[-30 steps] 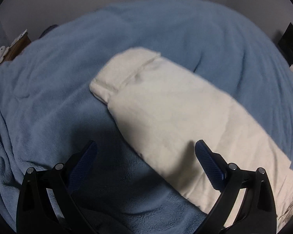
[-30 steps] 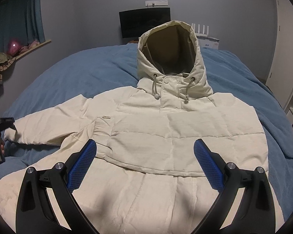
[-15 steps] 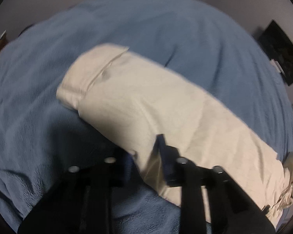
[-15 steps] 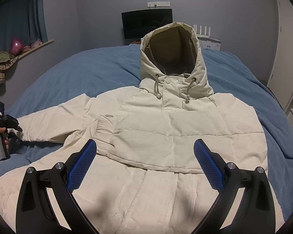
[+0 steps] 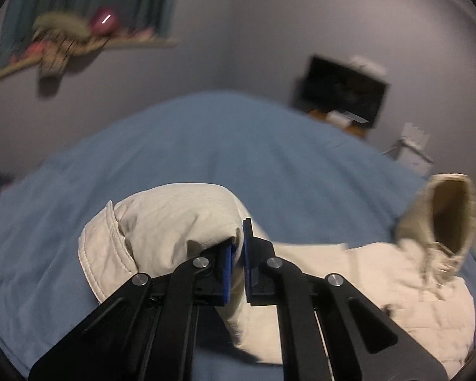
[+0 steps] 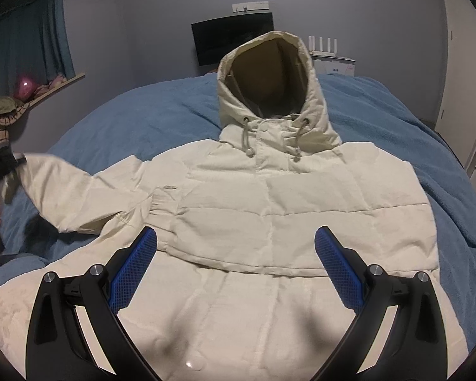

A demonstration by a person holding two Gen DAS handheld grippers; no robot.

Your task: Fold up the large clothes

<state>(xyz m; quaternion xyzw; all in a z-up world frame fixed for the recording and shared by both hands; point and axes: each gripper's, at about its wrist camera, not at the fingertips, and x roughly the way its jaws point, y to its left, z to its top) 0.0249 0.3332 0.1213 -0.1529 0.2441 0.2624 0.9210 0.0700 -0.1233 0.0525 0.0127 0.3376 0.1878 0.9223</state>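
Observation:
A cream hooded jacket (image 6: 269, 209) lies face up on the blue bed, its hood (image 6: 269, 73) propped up at the far end. My left gripper (image 5: 238, 254) is shut on the jacket's left sleeve (image 5: 174, 222) near the cuff and holds it lifted off the bed. In the right wrist view that sleeve (image 6: 69, 190) rises at the left, held by the left gripper (image 6: 3, 158) at the frame edge. My right gripper (image 6: 234, 263) is open and empty, hovering above the jacket's lower front.
The blue blanket (image 6: 136, 120) covers the bed all around the jacket. A dark monitor (image 6: 231, 38) stands against the far wall. A window ledge (image 6: 41, 89) with a pink ball and clothes is at the left. A white cabinet (image 6: 460, 79) stands at the right.
My left gripper has closed on the sleeve and lifted it, swinging up toward the jacket's body. The right gripper has stayed open in the same place.

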